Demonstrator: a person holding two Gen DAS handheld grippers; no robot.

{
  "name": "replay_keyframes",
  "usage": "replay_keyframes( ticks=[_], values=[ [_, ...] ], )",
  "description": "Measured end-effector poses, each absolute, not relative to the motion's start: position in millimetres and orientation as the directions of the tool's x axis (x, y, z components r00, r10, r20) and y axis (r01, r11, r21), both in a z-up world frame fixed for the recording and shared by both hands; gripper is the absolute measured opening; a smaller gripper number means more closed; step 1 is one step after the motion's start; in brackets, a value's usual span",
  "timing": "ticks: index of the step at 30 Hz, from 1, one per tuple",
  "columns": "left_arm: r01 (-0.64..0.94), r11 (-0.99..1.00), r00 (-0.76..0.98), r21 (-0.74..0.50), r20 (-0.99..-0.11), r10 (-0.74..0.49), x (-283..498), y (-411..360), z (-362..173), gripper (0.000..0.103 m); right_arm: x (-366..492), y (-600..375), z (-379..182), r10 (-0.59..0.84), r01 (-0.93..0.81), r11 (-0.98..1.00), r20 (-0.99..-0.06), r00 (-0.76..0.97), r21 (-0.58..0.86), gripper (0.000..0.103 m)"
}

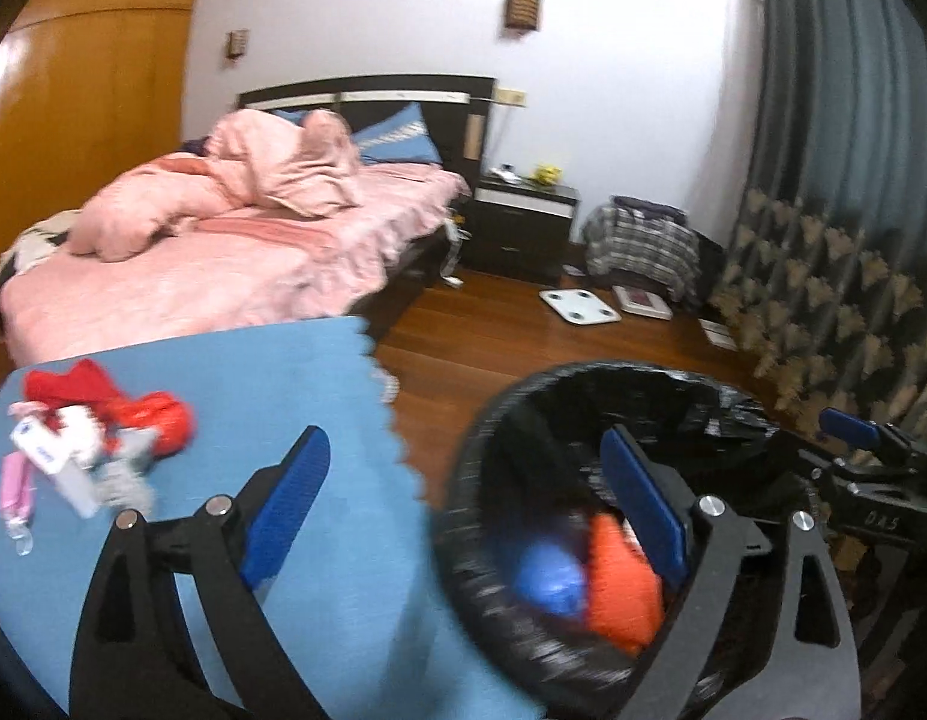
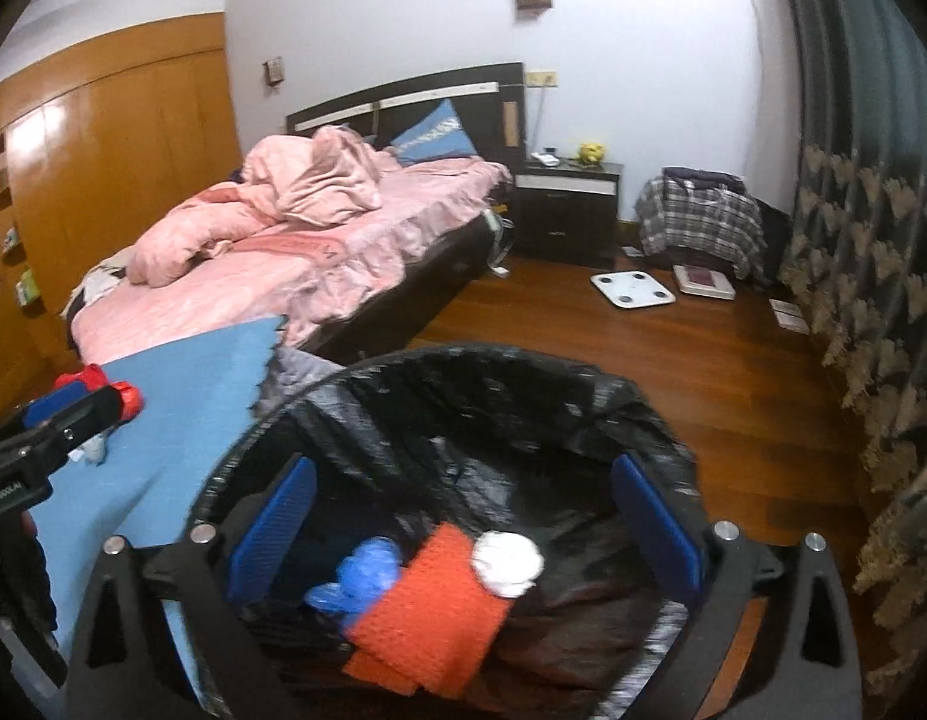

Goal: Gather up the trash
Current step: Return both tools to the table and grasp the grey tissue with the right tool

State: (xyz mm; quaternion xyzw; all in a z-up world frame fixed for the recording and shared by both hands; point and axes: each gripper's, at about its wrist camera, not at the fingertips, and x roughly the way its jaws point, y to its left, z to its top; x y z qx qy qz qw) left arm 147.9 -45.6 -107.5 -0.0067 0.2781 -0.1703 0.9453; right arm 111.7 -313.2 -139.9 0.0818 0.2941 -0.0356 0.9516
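The left gripper (image 1: 463, 516) stands wide open with nothing between its blue pads, one finger over the blue cloth (image 1: 271, 360) and the other inside the rim of the bin (image 1: 523, 384). The right gripper (image 2: 463, 516) is also spread wide and empty, both fingers over the bin's mouth. The bin wears a black liner and sits on the wood floor (image 2: 673, 372) just beside the cloth's zigzag edge. Inside lie a blue wad (image 2: 358, 576), an orange piece (image 2: 433, 612) and a white ball (image 2: 508, 561), touching one another. More trash (image 1: 97, 438), red, white and pink, remains heaped on the cloth, well left of the bin. A pink bed (image 1: 223, 264) stands behind.
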Motion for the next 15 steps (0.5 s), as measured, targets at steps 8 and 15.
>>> replay_keyframes(
  ticks=[8, 15],
  values=[
    [0.137, 0.987, 0.839, -0.08, -0.52, -0.158, 138.9, 42.8, -105.3, 0.089, 141.3, -232.5, -132.1, 0.103, -0.033, 0.99, -0.549, 0.83, 0.135, 0.097],
    [-0.014, 0.999, 0.849, -0.053, -0.528, -0.016, 136.0, 117.7, -111.8, 0.089, 174.8, -150.0, -135.9, 0.206, -0.16, 0.978, -0.543, 0.814, 0.131, 0.097]
  ],
)
